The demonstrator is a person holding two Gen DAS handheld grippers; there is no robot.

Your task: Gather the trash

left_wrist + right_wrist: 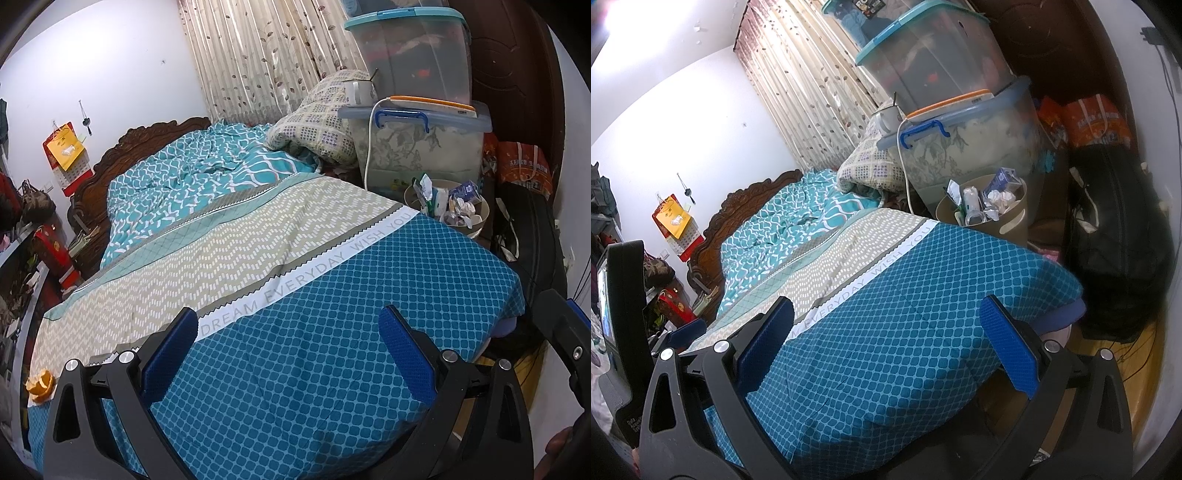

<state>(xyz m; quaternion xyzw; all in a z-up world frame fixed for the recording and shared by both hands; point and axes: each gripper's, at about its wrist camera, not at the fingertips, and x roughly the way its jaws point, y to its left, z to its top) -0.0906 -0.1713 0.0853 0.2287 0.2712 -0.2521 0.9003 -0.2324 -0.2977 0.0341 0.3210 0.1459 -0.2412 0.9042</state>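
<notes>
A beige trash bin point(476, 221) point(1004, 218) stuffed with wrappers and crumpled tissue stands beside the bed's far right side. A piece of orange peel point(40, 386) lies on the bedspread at the near left edge, seen only in the left wrist view. My left gripper point(290, 334) hovers open over the blue patterned part of the bedspread, nothing between its blue pads. My right gripper point(886, 321) is also open and empty above the bed's near right corner. Part of the left gripper's body point(624, 325) shows at the left edge of the right wrist view.
The bed point(258, 229) point(886, 295) fills the middle, with a rumpled teal quilt and checked pillow point(317, 122) at the head. Stacked plastic storage boxes point(417, 110) point(964, 122) and a black bag point(1115, 240) crowd the right. Cluttered shelves line the left wall.
</notes>
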